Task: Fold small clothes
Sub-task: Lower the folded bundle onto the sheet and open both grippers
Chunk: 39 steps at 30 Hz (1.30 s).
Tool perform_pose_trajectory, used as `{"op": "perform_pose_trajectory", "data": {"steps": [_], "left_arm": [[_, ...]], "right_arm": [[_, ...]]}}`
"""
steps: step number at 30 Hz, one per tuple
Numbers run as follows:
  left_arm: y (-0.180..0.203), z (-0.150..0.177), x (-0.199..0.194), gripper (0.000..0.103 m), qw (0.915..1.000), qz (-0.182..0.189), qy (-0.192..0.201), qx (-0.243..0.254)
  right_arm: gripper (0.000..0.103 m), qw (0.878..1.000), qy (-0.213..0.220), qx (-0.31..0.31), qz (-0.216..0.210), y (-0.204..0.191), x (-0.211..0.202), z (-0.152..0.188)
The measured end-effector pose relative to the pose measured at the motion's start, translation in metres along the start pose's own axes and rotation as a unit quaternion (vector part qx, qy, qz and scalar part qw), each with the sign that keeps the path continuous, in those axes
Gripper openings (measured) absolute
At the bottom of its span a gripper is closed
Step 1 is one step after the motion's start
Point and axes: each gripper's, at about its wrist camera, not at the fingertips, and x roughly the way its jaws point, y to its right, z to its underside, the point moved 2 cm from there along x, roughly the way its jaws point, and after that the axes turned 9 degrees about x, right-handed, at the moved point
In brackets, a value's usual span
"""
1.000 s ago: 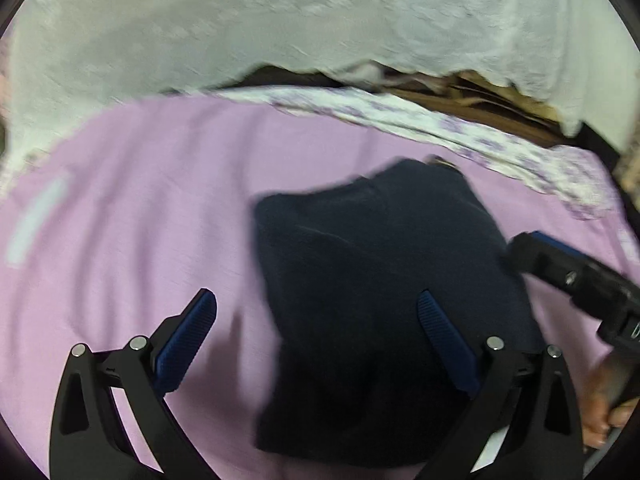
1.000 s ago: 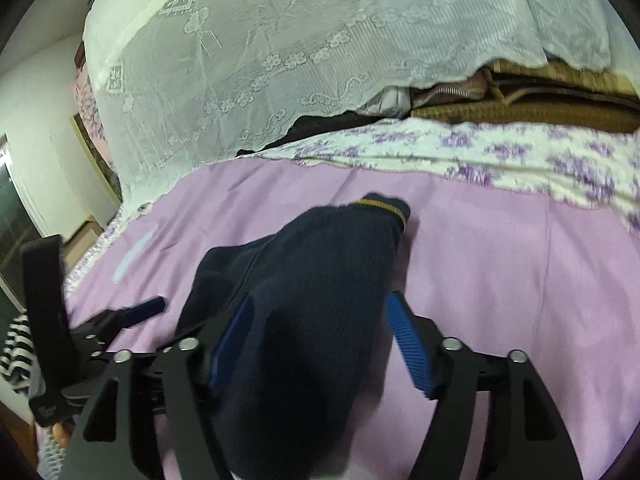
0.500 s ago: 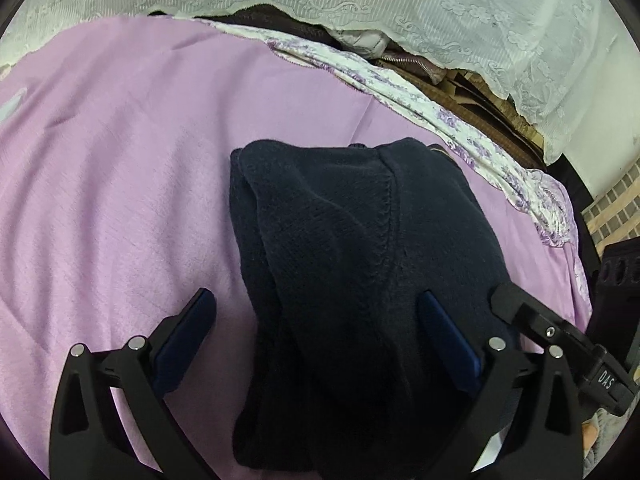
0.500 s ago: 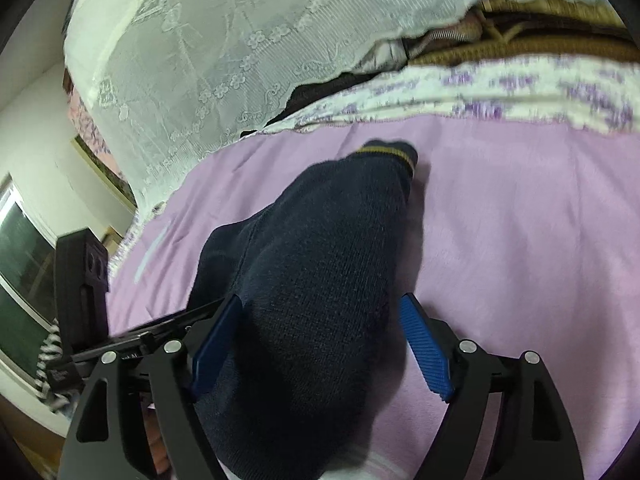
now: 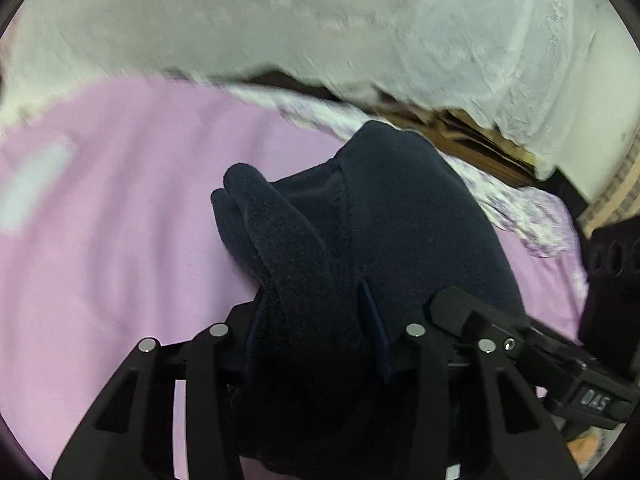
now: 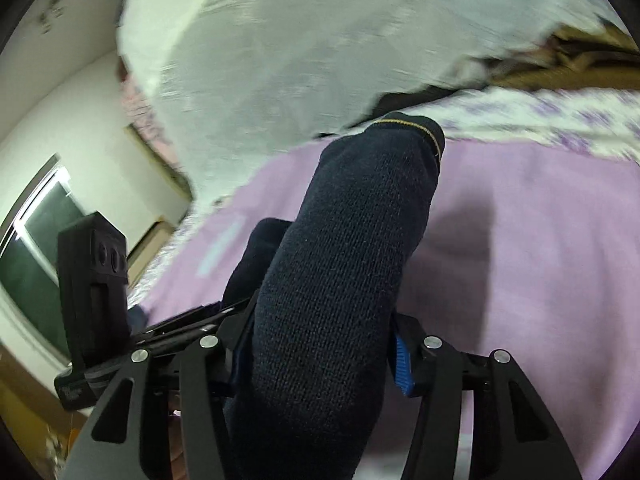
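Note:
A dark navy knit garment [image 5: 400, 200] lies bunched on the pink-purple sheet [image 5: 120, 220]. In the left wrist view its near part is gathered between the fingers of my left gripper [image 5: 316, 320], whose jaws are closing with the pads pressing into the knit. In the right wrist view the same garment [image 6: 360, 220], with a thin yellow line at its far cuff, rises from my right gripper [image 6: 320, 356]. That gripper's jaws are closing too, and its blue pad [image 6: 400, 364] is against the fabric. The two grippers hold the garment side by side.
A white lace cloth [image 5: 280, 20] hangs over the back. Below it lie a floral sheet [image 6: 540, 120] and a brown stack [image 5: 480, 140]. The purple sheet [image 6: 540, 260] spreads right and left. A window [image 6: 36, 248] shows far left in the right wrist view.
Both grippers went from wide open around the flat garment to closed on it. The garment is now bunched and lifted off the sheet, and both views have swung upward.

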Motion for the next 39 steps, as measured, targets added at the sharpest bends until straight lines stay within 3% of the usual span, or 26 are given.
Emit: {"op": "perform_pose_trajectory", "data": {"steps": [6, 11, 14, 18, 19, 20, 22, 25, 27, 30, 33, 39], "left_arm": [[-0.087, -0.002, -0.079, 0.042, 0.9944, -0.093, 0.037, -0.033], [-0.166, 0.015, -0.102, 0.042, 0.9809, -0.167, 0.034, -0.094], [-0.218, 0.037, -0.110, 0.043, 0.9717, -0.186, 0.025, -0.143], [-0.257, 0.067, -0.088, 0.044, 0.9632, -0.193, -0.016, -0.187], [-0.266, 0.076, -0.077, 0.048, 0.9606, -0.194, -0.037, -0.196], [-0.272, 0.082, -0.066, 0.062, 0.9560, -0.203, -0.054, -0.204], [-0.270, 0.081, -0.071, 0.080, 0.9495, -0.233, -0.050, -0.203], [-0.254, 0.081, -0.097, 0.086, 0.9449, -0.258, -0.026, -0.200], [-0.244, 0.085, -0.111, 0.093, 0.9396, -0.276, -0.017, -0.202], [-0.213, 0.097, -0.131, 0.094, 0.9320, -0.309, -0.008, -0.189], [-0.182, 0.111, -0.142, 0.099, 0.9212, -0.362, -0.006, -0.143], [-0.149, 0.135, -0.170, 0.099, 0.9248, -0.356, 0.014, -0.134]], "right_arm": [[0.055, 0.995, -0.033, -0.035, -0.091, -0.091, 0.057, -0.005], [0.055, 0.988, -0.081, -0.046, -0.121, -0.148, 0.130, 0.006], [0.055, 0.982, -0.115, -0.076, -0.128, -0.181, 0.177, 0.021], [0.056, 0.978, -0.154, -0.097, -0.101, -0.189, 0.223, 0.047], [0.060, 0.979, -0.163, -0.104, -0.067, -0.182, 0.238, 0.054], [0.062, 0.980, -0.163, -0.112, -0.037, -0.173, 0.246, 0.059], [0.065, 0.982, -0.160, -0.089, -0.048, -0.162, 0.243, 0.059], [0.066, 0.987, -0.135, -0.081, -0.039, -0.161, 0.218, 0.054], [0.066, 0.989, -0.087, -0.123, -0.009, -0.168, 0.188, 0.062], [0.077, 0.986, -0.027, -0.164, 0.020, -0.180, 0.148, 0.072], [0.081, 0.985, -0.006, -0.173, 0.025, -0.170, 0.115, 0.079], [0.084, 0.981, 0.024, -0.180, 0.068, -0.150, 0.076, 0.108]]}}
